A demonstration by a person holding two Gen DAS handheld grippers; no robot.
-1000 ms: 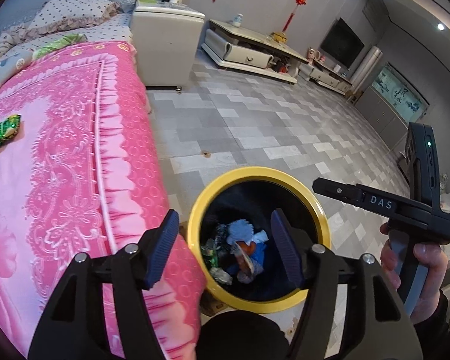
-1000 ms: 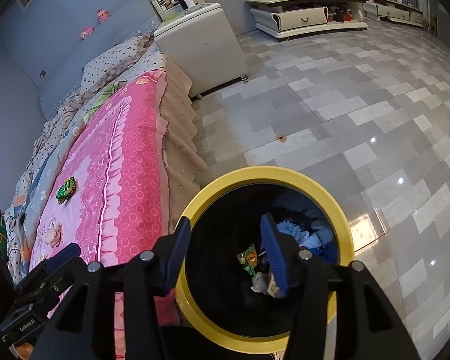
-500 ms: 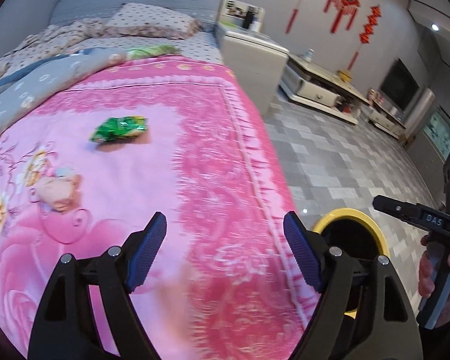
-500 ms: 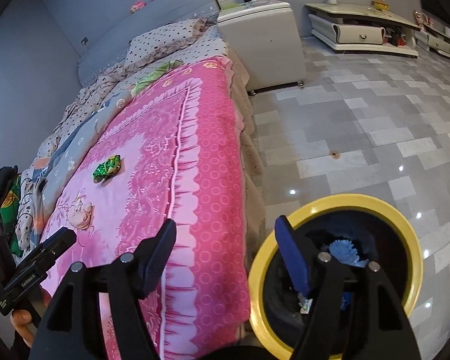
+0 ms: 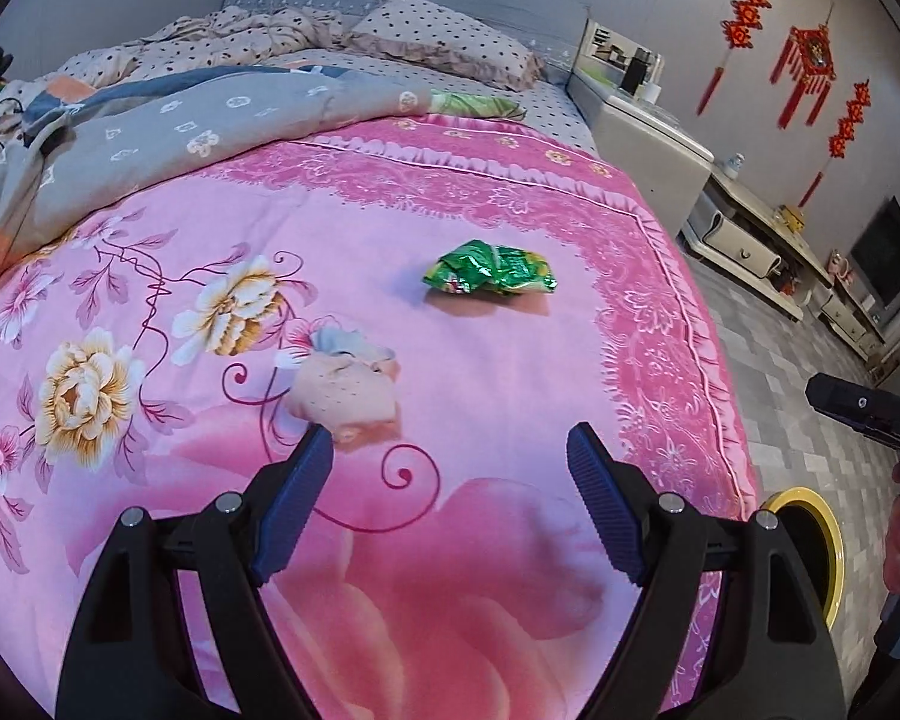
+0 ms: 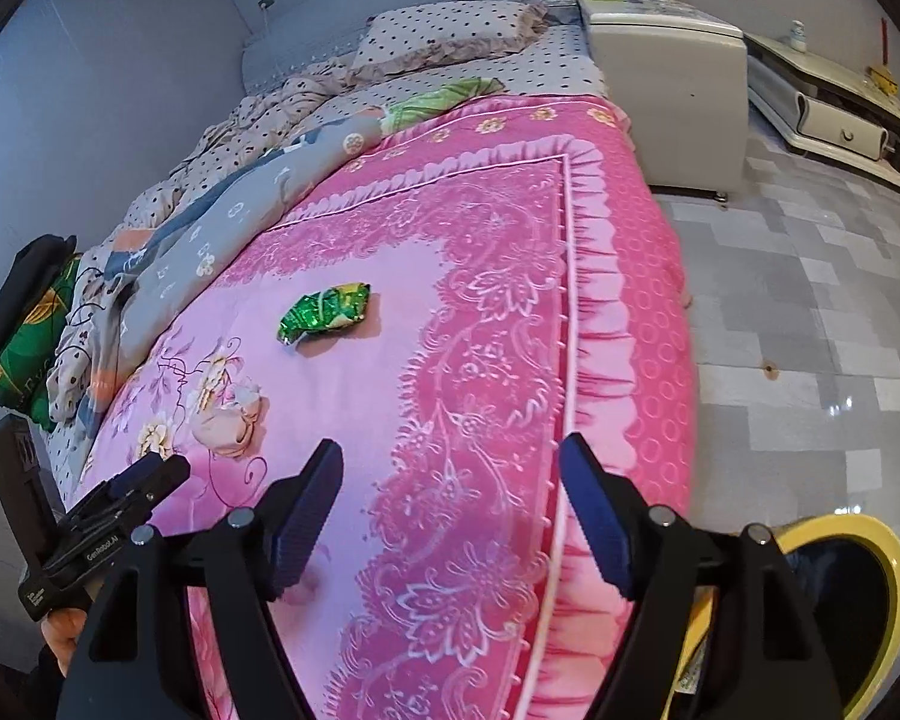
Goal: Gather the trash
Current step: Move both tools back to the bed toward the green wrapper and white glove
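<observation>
Both tools have swung away from the yellow-rimmed bin (image 6: 852, 594) since a second ago, when each hung over its mouth and looked down on the litter inside; the bin now sits at the lower right edge of both views, on the floor beside the bed's right flank. Reading: a drop is finished and the next pick is being lined up on the pink bedspread (image 5: 510, 360). Two pieces of trash are left on the bedspread. Working left to right from the bed's centre: a crumpled pale pink-and-grey wad (image 5: 342, 387) lies left of centre over the flower print, just beyond the left tool's left fingertip and not touching it; a green foil snack wrapper (image 5: 491, 269) lies further up the bed and to the right, well apart from both tools. Left tool (image 5: 450, 456): jaws spread wide, nothing between them, nothing touched, hovering above the bedspread. Right tool (image 6: 450, 468): jaws likewise wide and empty, held over the patterned border nearer the bed's right edge, wrapper well ahead and left of it. Judgement: the wad is the nearer target for the left tool, the wrapper still in reach of either. Both soft items should crush easily; the risk is pinching bedspread along with them.
</observation>
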